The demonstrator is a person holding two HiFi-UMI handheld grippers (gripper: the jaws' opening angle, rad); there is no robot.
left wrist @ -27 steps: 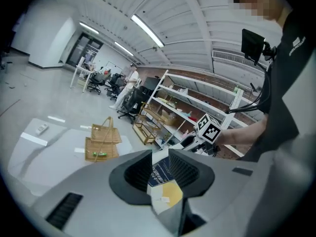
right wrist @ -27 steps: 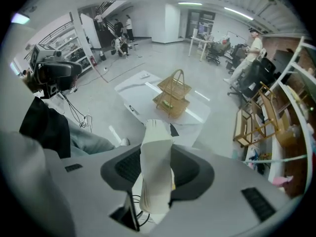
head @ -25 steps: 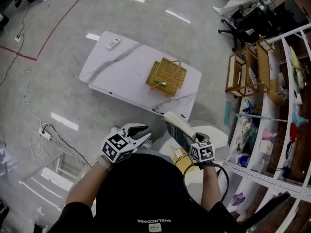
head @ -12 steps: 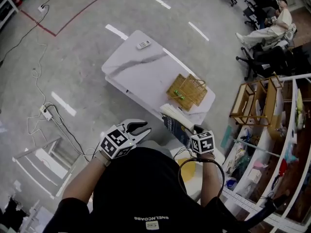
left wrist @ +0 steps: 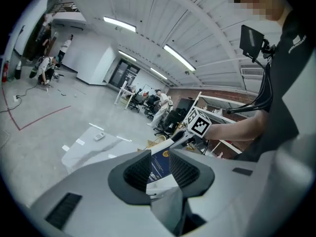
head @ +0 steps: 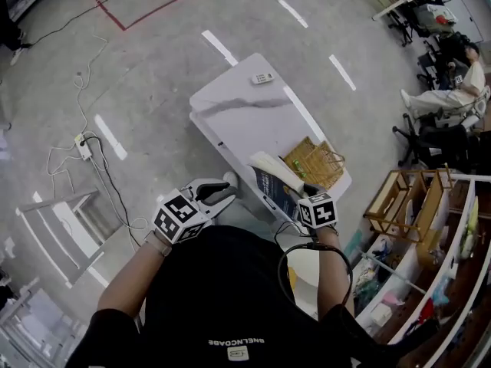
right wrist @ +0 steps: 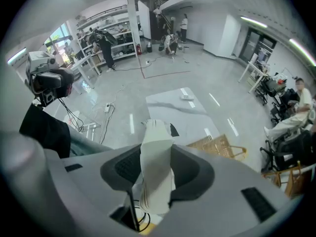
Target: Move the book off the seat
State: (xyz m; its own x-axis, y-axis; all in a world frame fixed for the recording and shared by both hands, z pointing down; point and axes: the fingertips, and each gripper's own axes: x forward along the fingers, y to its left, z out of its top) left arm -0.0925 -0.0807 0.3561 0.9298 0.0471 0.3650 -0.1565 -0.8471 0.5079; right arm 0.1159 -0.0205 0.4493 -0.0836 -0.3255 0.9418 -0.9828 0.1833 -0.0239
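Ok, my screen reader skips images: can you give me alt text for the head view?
From above: a person's right claw grips a book near a white table, with the left claw open beside it. A wicker basket and a remote lie on the table.

White marbled table with wicker basket and small remote, well apart.

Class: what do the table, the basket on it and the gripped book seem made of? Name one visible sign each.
Table: smooth white slab, grey veins; marble or a laminate copy.
Basket: tan wicker, open weave.
Book: paper, pale page edges; dark-blue cover.
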